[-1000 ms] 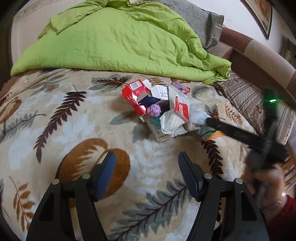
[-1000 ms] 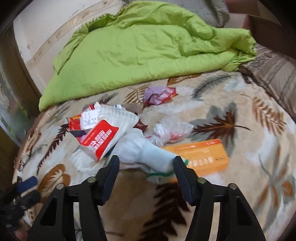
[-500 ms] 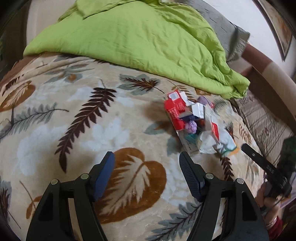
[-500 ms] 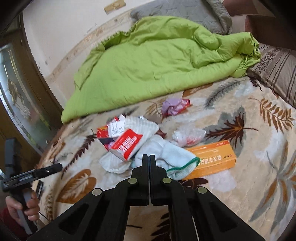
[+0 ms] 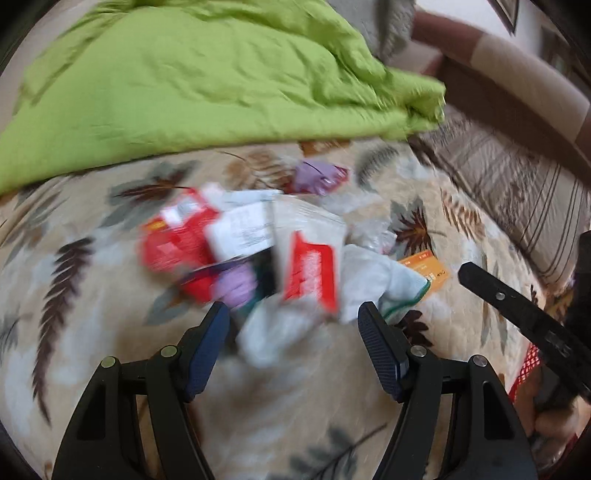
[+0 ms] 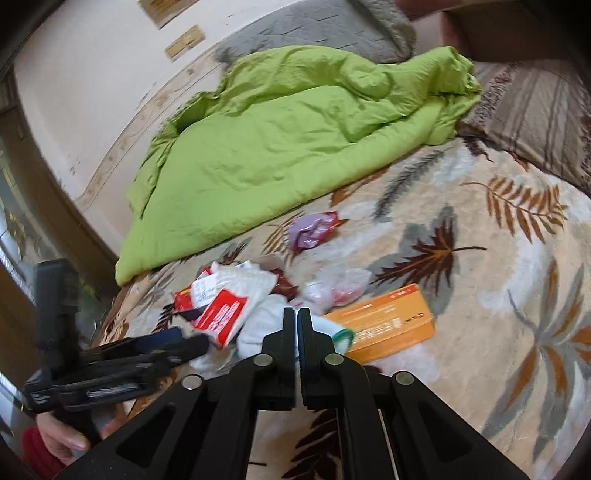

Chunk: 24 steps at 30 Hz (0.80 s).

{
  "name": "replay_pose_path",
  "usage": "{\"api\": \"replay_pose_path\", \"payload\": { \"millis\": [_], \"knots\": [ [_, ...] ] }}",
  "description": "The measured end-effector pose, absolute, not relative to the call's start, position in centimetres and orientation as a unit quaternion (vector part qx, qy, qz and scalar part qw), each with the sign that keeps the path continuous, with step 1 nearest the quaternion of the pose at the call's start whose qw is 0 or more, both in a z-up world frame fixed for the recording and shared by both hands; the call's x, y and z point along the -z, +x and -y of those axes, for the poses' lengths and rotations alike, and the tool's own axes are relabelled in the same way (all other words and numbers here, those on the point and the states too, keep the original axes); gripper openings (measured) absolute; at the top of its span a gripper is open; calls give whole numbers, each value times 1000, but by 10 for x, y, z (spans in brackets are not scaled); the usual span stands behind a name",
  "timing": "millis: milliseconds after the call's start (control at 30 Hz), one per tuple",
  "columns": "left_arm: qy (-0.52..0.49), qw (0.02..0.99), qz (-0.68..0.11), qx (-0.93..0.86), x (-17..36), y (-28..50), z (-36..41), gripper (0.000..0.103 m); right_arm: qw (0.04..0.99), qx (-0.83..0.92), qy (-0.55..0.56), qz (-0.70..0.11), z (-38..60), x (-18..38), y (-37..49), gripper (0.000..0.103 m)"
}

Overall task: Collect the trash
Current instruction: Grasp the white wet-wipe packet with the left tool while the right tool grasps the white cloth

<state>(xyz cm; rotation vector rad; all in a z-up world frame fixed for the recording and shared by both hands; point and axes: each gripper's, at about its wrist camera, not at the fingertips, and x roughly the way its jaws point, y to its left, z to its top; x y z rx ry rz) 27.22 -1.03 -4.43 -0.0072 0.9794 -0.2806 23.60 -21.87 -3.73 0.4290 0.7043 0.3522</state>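
Note:
A trash pile lies on the leaf-patterned blanket (image 6: 498,295): a red-and-white packet (image 6: 221,314), a white cloth with a green rim (image 6: 266,325), an orange box (image 6: 384,328), a clear plastic bag (image 6: 340,288) and a purple wrapper (image 6: 310,229). My left gripper (image 5: 293,325) is open, its fingers on either side of the pile's near edge, where the white cloth (image 5: 373,280) and red packet (image 5: 310,273) are; that view is blurred. My right gripper (image 6: 297,321) is shut, just in front of the white cloth, with nothing seen between its fingers.
A crumpled green duvet (image 6: 280,140) covers the far half of the bed. A striped pillow (image 6: 535,110) lies at the right and a grey pillow (image 6: 314,33) by the wall. A hand in a red sleeve (image 6: 62,439) holds the left gripper.
The left gripper swung back and moved in close to the pile, still open. The right gripper shut half a second ago and stays shut, drawn back a little from the pile.

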Motion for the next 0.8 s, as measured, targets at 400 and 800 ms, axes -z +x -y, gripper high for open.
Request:
{"api": "replay_pose_path", "payload": {
  "millis": [400, 800],
  "knots": [
    [-59, 874, -465, 130, 65, 279, -9, 45, 894, -202, 191, -351, 208, 47, 256, 49],
    [-91, 900, -418, 86, 68, 198, -53, 45, 899, -182, 20, -399, 143, 74, 269, 25]
  ]
}}
